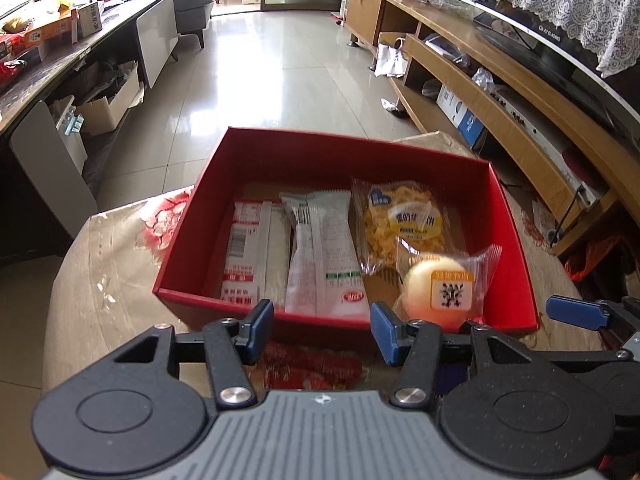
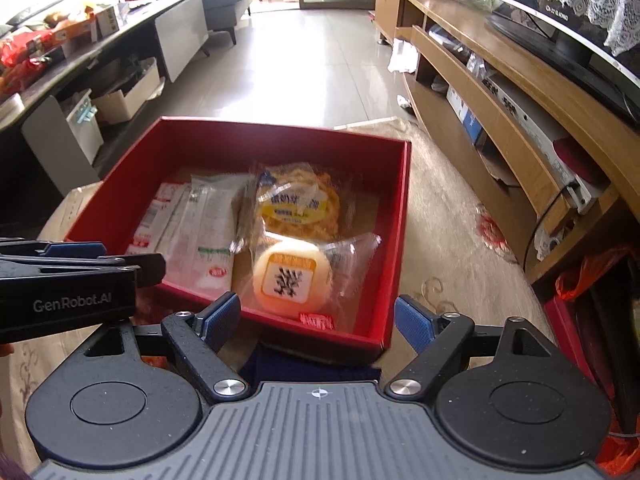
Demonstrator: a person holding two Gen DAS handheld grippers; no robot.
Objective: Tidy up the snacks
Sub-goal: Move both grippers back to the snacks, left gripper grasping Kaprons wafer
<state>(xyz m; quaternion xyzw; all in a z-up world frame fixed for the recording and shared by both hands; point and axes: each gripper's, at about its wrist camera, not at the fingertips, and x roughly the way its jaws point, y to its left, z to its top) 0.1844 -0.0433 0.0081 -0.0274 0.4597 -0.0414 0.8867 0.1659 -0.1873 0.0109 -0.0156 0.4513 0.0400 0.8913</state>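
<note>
Presently both grippers, left (image 1: 322, 330) and right (image 2: 318, 320), are hovering spread and empty; lowering carelessly risks catching the box (image 1: 516, 264) wall.

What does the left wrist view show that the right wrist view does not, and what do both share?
Only the left wrist view shows the left gripper from behind, jaws open and empty. Only the right wrist view shows the right gripper from behind, also open and empty, plus a side view of the left gripper. Both show the red box holding a round cake, a yellow pastry and two white packets.
</note>
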